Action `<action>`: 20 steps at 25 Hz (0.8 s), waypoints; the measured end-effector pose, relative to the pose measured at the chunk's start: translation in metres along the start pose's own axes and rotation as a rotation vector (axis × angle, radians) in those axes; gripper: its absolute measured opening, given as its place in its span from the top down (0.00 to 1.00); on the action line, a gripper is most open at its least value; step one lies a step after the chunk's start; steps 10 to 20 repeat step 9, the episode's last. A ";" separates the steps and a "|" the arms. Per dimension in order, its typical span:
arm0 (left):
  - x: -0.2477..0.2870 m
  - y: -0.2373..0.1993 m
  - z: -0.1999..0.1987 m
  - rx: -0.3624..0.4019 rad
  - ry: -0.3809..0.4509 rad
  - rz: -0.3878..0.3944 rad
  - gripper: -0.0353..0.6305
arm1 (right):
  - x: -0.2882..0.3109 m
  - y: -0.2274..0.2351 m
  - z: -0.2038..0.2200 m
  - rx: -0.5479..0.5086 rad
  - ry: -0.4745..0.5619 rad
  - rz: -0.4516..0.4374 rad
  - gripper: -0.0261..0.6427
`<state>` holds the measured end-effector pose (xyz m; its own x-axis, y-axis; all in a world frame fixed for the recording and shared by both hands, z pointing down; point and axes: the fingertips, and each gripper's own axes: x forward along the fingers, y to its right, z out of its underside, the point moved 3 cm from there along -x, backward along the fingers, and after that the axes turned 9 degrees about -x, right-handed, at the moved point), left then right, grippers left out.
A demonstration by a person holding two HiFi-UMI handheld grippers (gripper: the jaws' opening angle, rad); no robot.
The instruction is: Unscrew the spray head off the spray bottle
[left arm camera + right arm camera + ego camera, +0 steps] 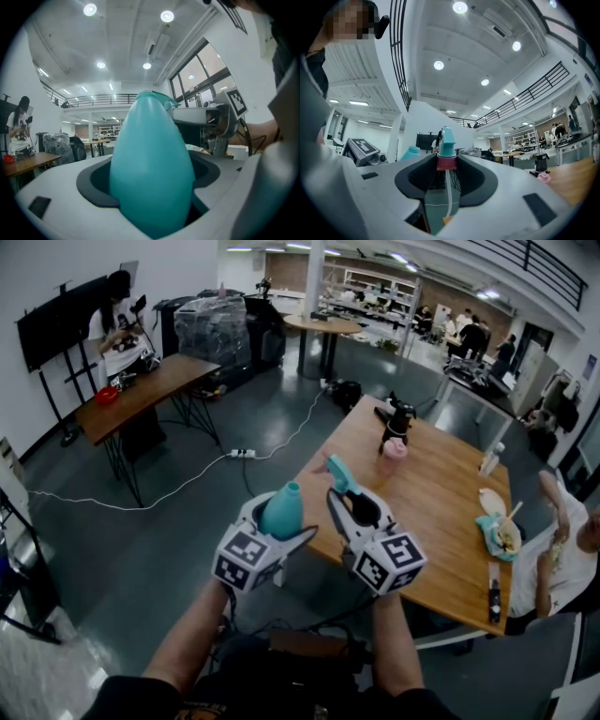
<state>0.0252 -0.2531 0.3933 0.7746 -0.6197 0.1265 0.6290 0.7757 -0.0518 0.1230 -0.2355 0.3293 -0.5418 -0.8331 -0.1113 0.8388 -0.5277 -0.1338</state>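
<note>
1. I log one teal egg-shaped plastic spray bottle (281, 512) (152, 173). The body is smooth, wide at the base and narrows to a short neck. It is clamped round its wide belly between the jaws of the left gripper (279, 526), neck pointing out past them, with no head on it.
2. I log one teal plastic spray head (339, 474) (447, 140), with a magenta collar (446, 162) and a thin white dip tube (448, 192). The right gripper (349, 495) pinches it at the collar, nozzle end beyond the jaw tips and tube trailing back between them. It is just beside the bottle and clear of it.
</note>
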 end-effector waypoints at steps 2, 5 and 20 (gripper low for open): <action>0.000 0.001 0.000 0.002 -0.002 0.003 0.30 | 0.000 0.000 -0.001 -0.003 -0.001 0.000 0.76; 0.000 0.001 0.000 0.004 -0.002 0.006 0.30 | 0.000 0.000 0.000 -0.009 0.001 0.000 0.76; -0.001 0.000 0.000 0.004 -0.004 0.007 0.30 | 0.001 -0.001 0.000 -0.008 0.000 0.001 0.76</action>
